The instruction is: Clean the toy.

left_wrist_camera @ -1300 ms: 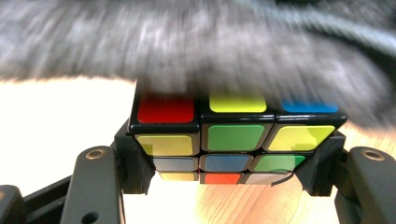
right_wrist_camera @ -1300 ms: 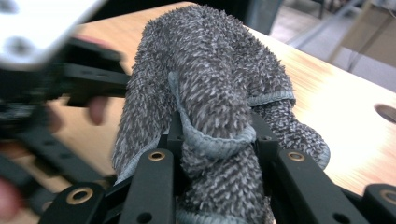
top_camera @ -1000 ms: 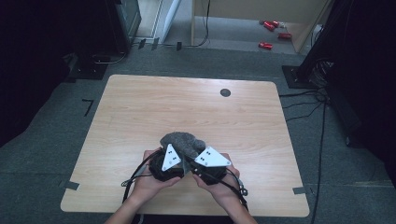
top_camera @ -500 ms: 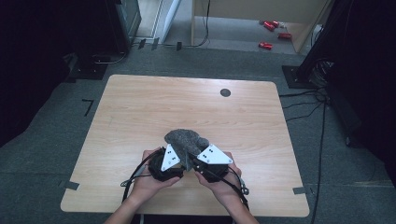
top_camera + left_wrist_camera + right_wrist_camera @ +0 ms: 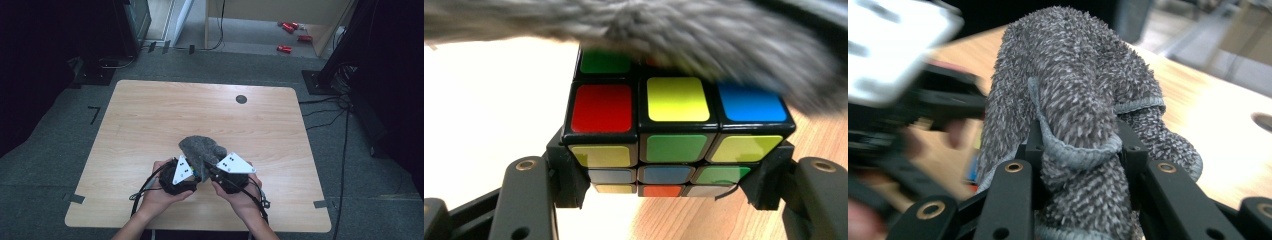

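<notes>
A scrambled Rubik's cube sits between the jaws of my left gripper, which is shut on its two sides. A grey fuzzy cloth is bunched between the jaws of my right gripper, which is shut on it. The cloth lies over the cube's top. In the high view both grippers, left and right, meet near the table's front edge under the cloth, and the cube is mostly hidden there.
The wooden table has a round black grommet at its far right. Cables trail from both grippers toward the front edge. Dark stands and red objects sit on the floor beyond the table.
The cloth has shifted slightly on the cube as the right gripper moved a little. The left gripper has stayed in place.
</notes>
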A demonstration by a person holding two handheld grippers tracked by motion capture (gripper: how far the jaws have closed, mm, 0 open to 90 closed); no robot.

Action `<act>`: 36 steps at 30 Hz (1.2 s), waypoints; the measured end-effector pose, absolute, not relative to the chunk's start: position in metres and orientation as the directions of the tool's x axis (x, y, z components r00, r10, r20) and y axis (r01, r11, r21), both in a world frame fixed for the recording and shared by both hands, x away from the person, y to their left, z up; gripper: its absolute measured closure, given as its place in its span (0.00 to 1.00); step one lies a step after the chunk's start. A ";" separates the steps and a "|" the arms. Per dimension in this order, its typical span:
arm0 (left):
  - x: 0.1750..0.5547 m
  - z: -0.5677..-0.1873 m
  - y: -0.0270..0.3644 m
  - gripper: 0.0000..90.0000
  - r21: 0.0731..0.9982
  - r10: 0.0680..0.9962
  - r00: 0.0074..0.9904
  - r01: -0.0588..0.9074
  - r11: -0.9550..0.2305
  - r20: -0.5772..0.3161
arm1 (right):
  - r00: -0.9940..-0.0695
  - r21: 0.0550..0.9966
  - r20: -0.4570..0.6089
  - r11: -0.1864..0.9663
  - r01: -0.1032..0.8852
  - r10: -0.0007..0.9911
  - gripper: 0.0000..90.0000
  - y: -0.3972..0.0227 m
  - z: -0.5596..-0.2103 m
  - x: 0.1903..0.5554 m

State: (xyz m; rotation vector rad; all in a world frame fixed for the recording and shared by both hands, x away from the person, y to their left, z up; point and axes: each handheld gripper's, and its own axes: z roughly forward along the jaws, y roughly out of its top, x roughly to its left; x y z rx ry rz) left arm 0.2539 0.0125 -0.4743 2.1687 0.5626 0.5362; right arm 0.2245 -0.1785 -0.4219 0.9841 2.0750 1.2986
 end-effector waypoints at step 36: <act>0.256 -0.470 0.019 0.39 0.818 0.561 0.810 0.203 -0.538 0.168 | -0.570 0.902 0.057 0.202 0.381 0.820 0.76 -0.197 -0.422 0.231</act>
